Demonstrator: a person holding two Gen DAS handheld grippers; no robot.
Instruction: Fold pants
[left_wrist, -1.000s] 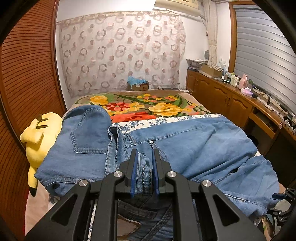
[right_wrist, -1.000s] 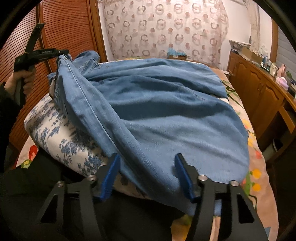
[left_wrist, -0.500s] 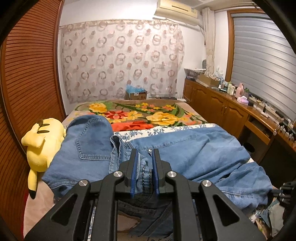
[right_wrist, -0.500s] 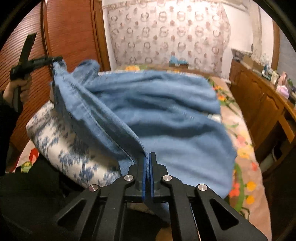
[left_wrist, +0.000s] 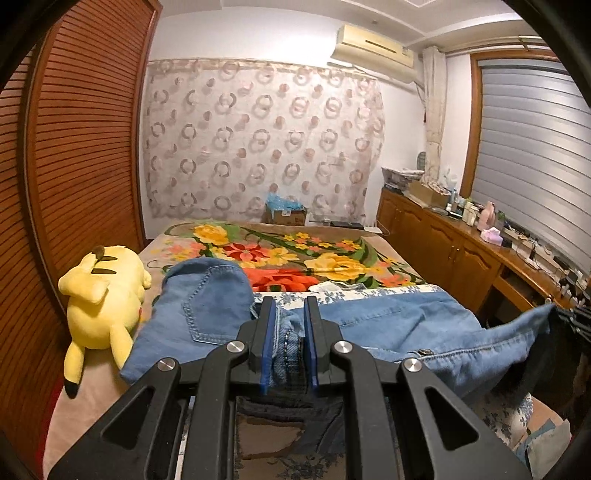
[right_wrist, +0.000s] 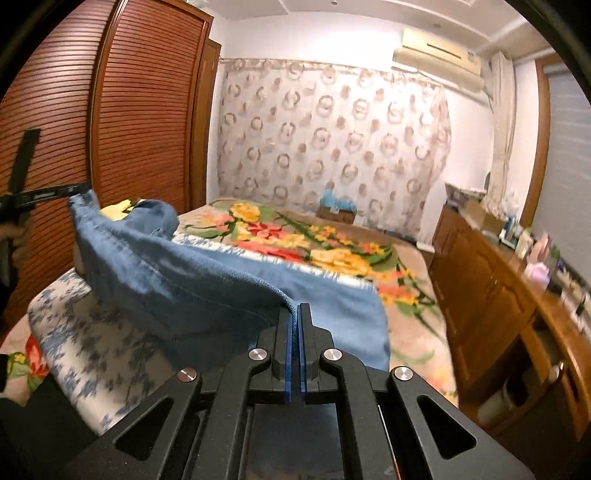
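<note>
The left gripper was clamped on the bunched waistband of the blue denim pants, and the right gripper had pinched their far hem flat. The pants hung stretched between them above the blue-and-white floral pillow, on the flowered bedspread near a yellow plush toy.

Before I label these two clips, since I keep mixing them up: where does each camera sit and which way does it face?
Left wrist view: rides the left gripper, looking down the bed toward the curtain; its fingers clamp the jeans.
Right wrist view: rides the right gripper, facing the same curtain; its fingers pinch a jeans edge, and the left gripper shows far left.
Shared: jeans, floral bed, curtain, air conditioner.
</note>
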